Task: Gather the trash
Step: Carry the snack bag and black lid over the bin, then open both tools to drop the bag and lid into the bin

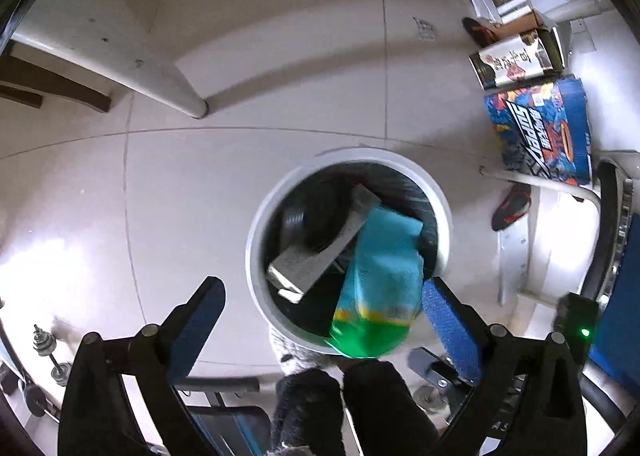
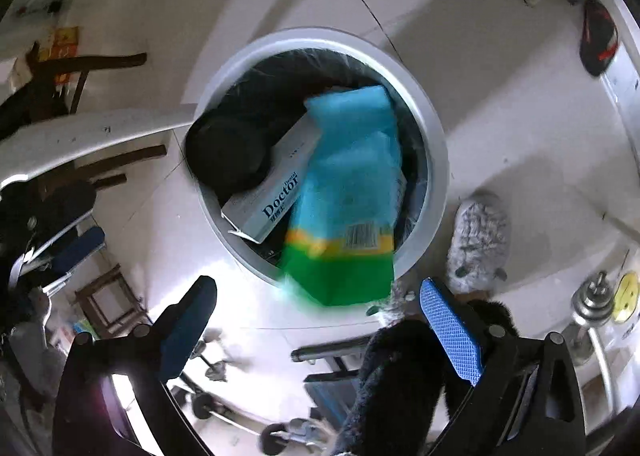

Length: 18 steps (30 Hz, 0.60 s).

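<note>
Left jaws: the left gripper [image 1: 322, 320] stands wide apart above the bin, nothing between its blue pads
Right jaws: the right gripper [image 2: 318, 322] is likewise spread wide, nothing pressed between the pads
Floor: pale tiled floor [image 1: 192, 192] under everything
Bin: round white trash bin [image 1: 264, 212] with a dark liner, standing on the floor below both grippers
Blue box: a printed blue carton [image 1: 540, 132] lies on the floor, well apart from the bin
Packet: blue, yellow and green packet [image 2: 352, 192], blurred, its blue end inside the bin, its green end over the near rim
Carton: a grey "Doctor" box [image 2: 276, 192] lies tilted inside the bin, just beside the packet
Slipper: fuzzy grey slipper [image 2: 478, 240] near the bin
</note>
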### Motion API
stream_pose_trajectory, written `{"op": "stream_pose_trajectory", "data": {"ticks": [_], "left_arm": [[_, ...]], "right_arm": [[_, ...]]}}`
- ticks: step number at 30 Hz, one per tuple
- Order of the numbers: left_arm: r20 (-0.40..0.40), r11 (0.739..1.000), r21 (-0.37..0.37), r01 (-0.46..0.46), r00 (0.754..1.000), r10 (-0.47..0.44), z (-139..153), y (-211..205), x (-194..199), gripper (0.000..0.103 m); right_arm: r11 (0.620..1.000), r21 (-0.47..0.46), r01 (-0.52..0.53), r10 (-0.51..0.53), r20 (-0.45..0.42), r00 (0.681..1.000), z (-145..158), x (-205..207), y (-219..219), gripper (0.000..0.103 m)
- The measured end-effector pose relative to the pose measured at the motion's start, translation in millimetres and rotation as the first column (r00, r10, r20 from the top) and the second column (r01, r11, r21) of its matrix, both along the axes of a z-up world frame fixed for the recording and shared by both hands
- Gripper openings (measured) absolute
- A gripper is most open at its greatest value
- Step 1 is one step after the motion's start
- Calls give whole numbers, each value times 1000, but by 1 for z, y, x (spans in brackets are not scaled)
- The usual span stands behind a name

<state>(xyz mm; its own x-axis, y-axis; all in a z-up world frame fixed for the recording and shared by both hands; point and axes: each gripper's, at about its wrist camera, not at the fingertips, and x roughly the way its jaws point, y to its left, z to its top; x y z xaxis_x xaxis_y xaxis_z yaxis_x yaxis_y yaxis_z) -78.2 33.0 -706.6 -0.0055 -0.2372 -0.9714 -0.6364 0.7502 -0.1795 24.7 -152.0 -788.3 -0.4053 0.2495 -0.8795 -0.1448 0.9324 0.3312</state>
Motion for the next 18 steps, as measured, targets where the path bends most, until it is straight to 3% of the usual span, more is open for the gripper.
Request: {"op": "stream_pose_trajectory", "data": {"ticks": [4,11,18], "left_arm": [[-12,997,71,19,1000,-19,11,-1,-10,101],[-53,992,119,49,998,-42,31,-12,-22,101],[-52,988,141,59,997,-52,69,-23,-33,101]], "right_arm": [[996,-69,-60,65,81,995,16,1,3,102],[959,-227,-170,215,195,957,48,7,8,102],[936,-267,-230,296,244,923,99,15,3,102]]}}
